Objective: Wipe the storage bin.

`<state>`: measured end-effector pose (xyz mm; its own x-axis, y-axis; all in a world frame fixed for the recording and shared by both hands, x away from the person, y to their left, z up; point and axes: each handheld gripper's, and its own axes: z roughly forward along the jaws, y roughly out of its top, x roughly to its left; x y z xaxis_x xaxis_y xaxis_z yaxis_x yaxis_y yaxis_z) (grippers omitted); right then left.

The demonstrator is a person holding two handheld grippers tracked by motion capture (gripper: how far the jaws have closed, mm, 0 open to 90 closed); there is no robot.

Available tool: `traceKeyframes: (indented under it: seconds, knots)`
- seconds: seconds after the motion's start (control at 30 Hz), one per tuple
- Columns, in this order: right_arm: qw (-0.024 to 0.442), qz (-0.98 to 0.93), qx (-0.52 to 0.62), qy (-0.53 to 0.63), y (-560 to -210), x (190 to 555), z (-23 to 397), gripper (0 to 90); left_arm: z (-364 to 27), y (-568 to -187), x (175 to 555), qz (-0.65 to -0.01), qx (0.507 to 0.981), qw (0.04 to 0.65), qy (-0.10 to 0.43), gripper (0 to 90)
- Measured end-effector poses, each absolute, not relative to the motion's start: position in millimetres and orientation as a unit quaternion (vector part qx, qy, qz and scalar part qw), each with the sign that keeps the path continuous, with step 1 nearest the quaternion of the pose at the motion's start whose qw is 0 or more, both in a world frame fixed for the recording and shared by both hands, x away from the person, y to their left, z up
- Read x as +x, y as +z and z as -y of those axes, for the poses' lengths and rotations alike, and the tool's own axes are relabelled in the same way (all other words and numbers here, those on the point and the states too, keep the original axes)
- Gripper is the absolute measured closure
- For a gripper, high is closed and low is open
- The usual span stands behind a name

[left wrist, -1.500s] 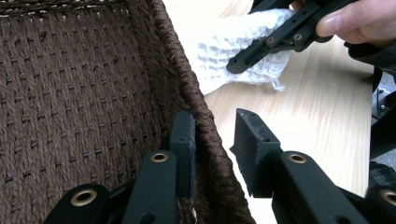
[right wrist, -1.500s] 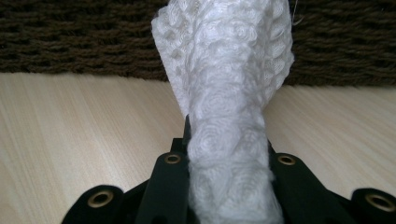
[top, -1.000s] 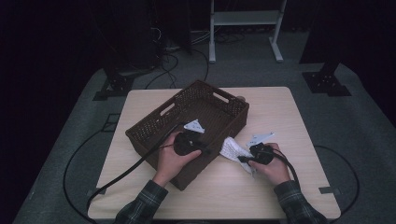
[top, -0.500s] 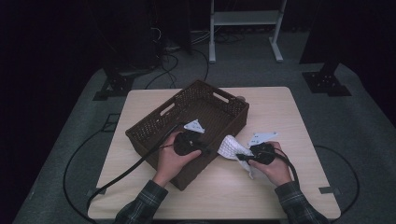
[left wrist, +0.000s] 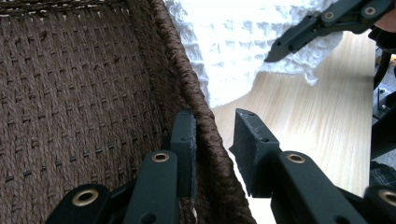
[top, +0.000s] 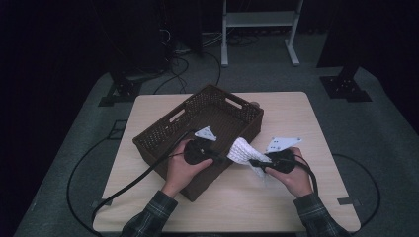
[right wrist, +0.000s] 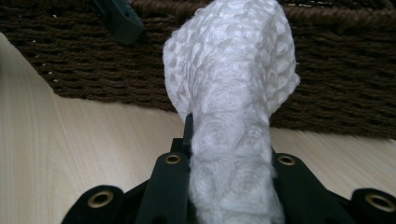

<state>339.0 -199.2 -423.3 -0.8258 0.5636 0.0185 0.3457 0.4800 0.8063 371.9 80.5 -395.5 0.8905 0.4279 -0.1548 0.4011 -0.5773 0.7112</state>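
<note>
Dark floor and black stands surround one pale wooden table (top: pixel 296 118), and on it sits one brown woven basket (top: pixel 163 133), set at an angle. Two grippers work at its near right wall. One white textured cloth (top: pixel 242 150) hangs between them, bunched, its far end lying against the basket's rim. Right gripper (right wrist: pixel 224 154) has its jaws closed on this cloth, which fills the gap between them and rises ahead toward the basket wall. Left gripper (left wrist: pixel 212 140) straddles the basket's braided rim, one jaw inside, one outside; the inner jaw lies against the weave, the outer stands apart from it, so the jaws are partly open
</note>
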Motion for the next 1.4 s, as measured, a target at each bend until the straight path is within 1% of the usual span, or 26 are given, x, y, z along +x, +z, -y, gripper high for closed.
traceKeyframes:
  seconds: [0.3,0.9,1.4]
  knots:
    - [0.115,-0.859,0.259,0.426,-429,339,191,75.7,-81,-396,372,-0.233,0.888,0.396,0.017,69.0]
    - [0.086,-0.882,0.261,0.383,-457,345,180,75.7,-80,-396,372,-0.234,0.888,0.395,0.016,69.1]
    - [0.079,-0.898,0.259,0.348,-473,343,177,75.7,-80,-396,372,-0.233,0.889,0.394,0.017,69.3]
